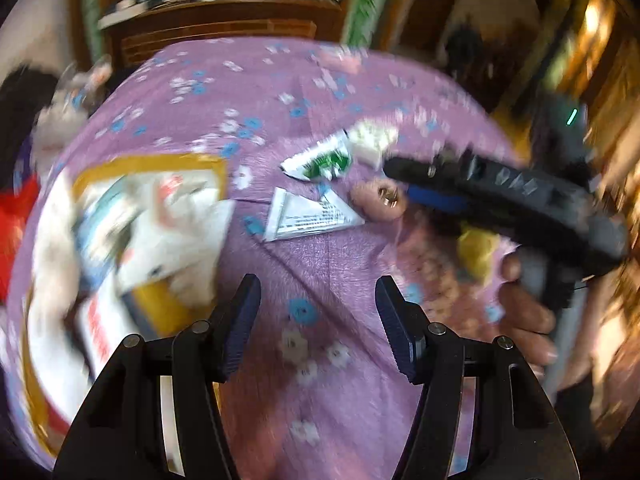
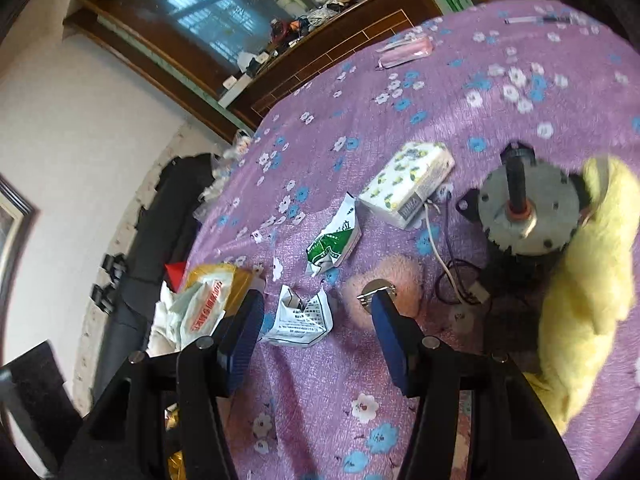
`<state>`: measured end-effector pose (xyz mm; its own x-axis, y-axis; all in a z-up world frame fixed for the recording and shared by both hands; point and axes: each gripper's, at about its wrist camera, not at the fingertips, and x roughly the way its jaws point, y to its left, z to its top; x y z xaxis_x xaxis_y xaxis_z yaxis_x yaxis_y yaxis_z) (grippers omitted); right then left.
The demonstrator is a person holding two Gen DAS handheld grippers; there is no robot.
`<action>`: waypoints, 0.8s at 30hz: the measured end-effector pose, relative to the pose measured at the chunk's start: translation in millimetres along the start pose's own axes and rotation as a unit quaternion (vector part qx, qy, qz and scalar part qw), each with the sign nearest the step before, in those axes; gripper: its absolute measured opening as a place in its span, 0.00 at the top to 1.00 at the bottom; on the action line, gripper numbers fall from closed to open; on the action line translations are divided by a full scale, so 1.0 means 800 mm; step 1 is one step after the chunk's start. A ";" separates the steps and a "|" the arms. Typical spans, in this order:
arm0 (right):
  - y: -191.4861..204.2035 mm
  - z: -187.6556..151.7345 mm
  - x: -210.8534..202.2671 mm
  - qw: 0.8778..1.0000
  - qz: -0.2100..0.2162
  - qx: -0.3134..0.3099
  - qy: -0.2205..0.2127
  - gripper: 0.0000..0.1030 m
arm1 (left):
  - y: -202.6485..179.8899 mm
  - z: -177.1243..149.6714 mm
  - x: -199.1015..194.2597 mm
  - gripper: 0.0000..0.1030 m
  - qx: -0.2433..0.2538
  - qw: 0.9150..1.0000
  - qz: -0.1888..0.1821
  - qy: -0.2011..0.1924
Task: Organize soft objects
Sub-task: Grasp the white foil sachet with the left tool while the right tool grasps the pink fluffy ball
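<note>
A purple flowered cloth (image 2: pixel 440 92) covers the table. A pink fluffy pouch with a metal clasp (image 2: pixel 390 286) lies just beyond my right gripper (image 2: pixel 316 312), which is open and empty. The pouch also shows in the left wrist view (image 1: pixel 380 200). A yellow fluffy toy (image 2: pixel 592 280) lies at the right. My left gripper (image 1: pixel 316 300) is open and empty above the cloth. The right gripper's black body (image 1: pixel 520 200) reaches in from the right in the left wrist view, which is blurred.
A green-white wrapper (image 2: pixel 334 242), a white torn packet (image 2: pixel 302 318), a tissue pack (image 2: pixel 408 182), a grey motor with wires (image 2: pixel 524 210), and a yellow box of soft packs (image 1: pixel 140 232) lie on the cloth. A pink case (image 2: pixel 406 52) lies far back. A wooden cabinet stands behind.
</note>
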<state>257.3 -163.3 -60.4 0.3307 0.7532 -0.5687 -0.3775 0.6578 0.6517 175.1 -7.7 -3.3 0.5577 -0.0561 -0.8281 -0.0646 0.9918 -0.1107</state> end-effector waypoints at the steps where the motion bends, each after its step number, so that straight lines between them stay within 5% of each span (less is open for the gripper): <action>1: -0.004 0.001 0.000 1.000 -0.002 0.004 -0.002 0.46 | -0.010 0.006 0.014 0.42 0.027 1.000 0.011 0.003; 7: -0.001 -0.002 -0.003 1.000 -0.024 -0.005 -0.010 0.46 | -0.041 0.034 0.088 0.46 0.114 0.991 0.042 0.054; 11: -0.010 0.001 -0.008 1.000 -0.024 0.009 -0.011 0.46 | -0.033 0.044 0.109 0.84 0.095 0.992 0.041 0.069; 14: -0.018 0.001 -0.008 1.000 -0.009 0.024 -0.005 0.46 | -0.024 0.044 0.108 0.98 0.077 0.994 0.042 0.059; 24: -0.009 0.001 -0.012 1.000 0.013 0.011 -0.020 0.46 | -0.003 0.026 0.033 0.95 0.015 1.000 -0.008 -0.017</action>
<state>257.7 -175.2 -59.6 0.3552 0.7690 -0.5314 -0.3676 0.6376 0.6770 207.2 -9.2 -13.2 0.5860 -0.0685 -0.8074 -0.0309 0.9938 -0.1067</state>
